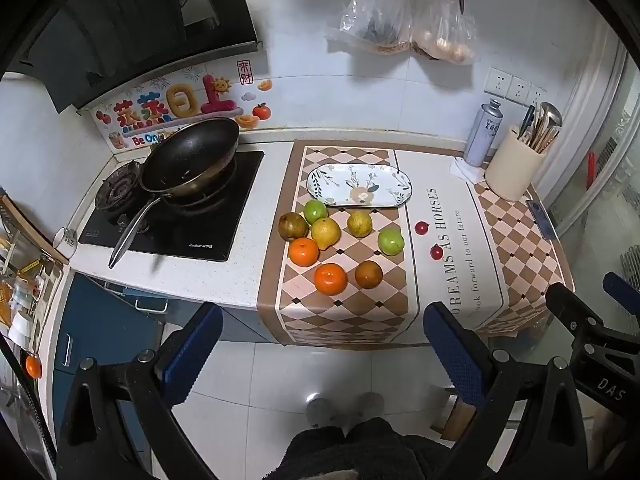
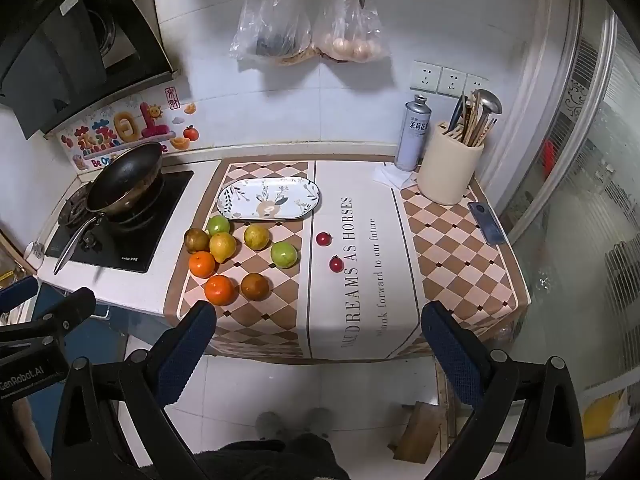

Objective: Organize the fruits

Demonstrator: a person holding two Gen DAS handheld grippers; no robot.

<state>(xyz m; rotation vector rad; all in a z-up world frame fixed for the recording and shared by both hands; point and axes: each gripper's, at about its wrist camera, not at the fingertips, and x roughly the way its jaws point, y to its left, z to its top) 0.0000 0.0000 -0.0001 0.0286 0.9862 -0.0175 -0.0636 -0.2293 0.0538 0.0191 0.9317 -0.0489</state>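
Observation:
Several fruits lie on a checkered mat (image 1: 352, 312) (image 2: 452, 240): two oranges (image 1: 330, 279) (image 2: 219, 289), two green fruits (image 1: 391, 242) (image 2: 284, 254), yellow ones (image 1: 326, 233) (image 2: 223, 247), brown ones (image 1: 368, 274) (image 2: 255, 286) and two small red fruits (image 1: 421, 227) (image 2: 336, 264). Behind them sits an empty oval patterned plate (image 1: 396, 196) (image 2: 308, 200). My left gripper (image 1: 322, 344) hangs open off the counter's front edge, nothing between its blue pads. Beside it, my right gripper (image 2: 320, 338) is open too and holds nothing.
A black wok (image 1: 192, 160) (image 2: 126, 178) rests on the stove at the left. A spray can (image 1: 482, 134) (image 2: 414, 134), a utensil holder (image 1: 516, 168) (image 2: 450, 168) and a phone (image 1: 542, 220) (image 2: 486, 222) stand at the right. Plastic bags hang on the wall. A person's slippers (image 1: 344, 408) show on the floor.

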